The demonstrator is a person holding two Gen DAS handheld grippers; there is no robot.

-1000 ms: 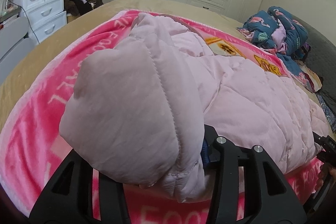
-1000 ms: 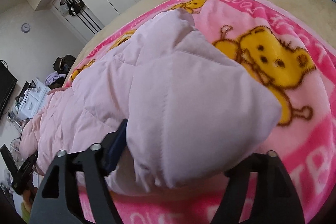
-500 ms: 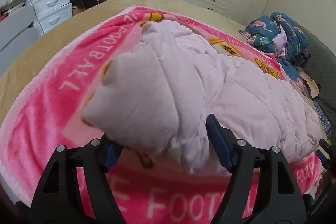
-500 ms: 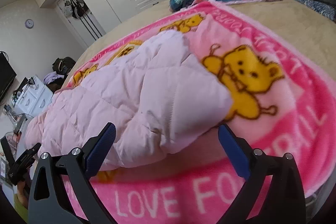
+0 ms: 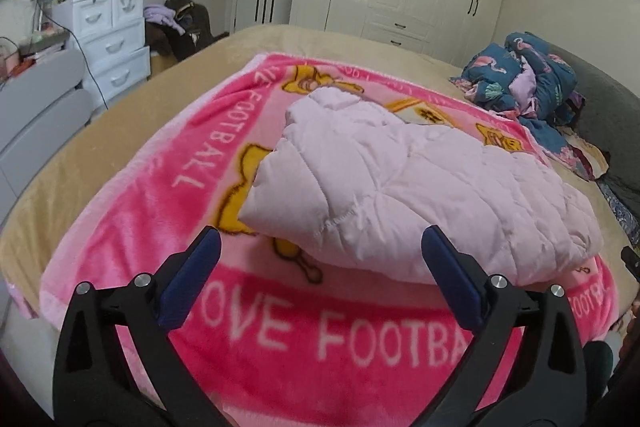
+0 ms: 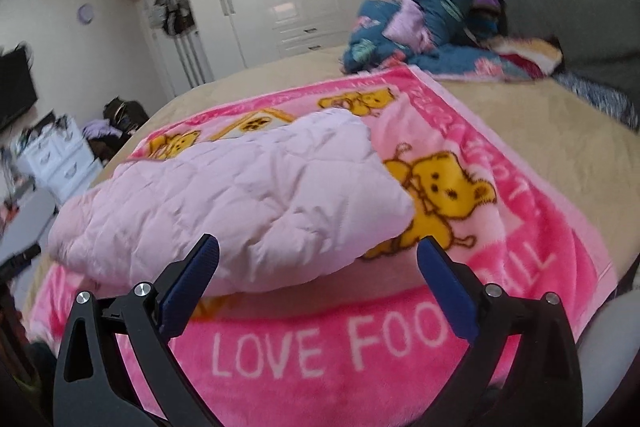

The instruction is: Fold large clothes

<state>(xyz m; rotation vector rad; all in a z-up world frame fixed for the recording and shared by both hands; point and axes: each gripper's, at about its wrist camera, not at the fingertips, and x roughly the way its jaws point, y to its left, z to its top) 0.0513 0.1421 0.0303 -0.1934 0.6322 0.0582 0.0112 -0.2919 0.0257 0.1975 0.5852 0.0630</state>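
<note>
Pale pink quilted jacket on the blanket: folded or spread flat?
Folded. The pale pink quilted jacket lies as a thick doubled bundle with rounded edges on the pink blanket, released by both grippers.

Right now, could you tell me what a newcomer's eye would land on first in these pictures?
First, the pale pink quilted jacket lying folded in the middle of the bright pink cartoon blanket that is spread over the bed. Next, the open left gripper and right gripper in front of the jacket's near edge, nothing between their jaws. Behind, a blue floral bedding heap sits by the headboard.
</note>
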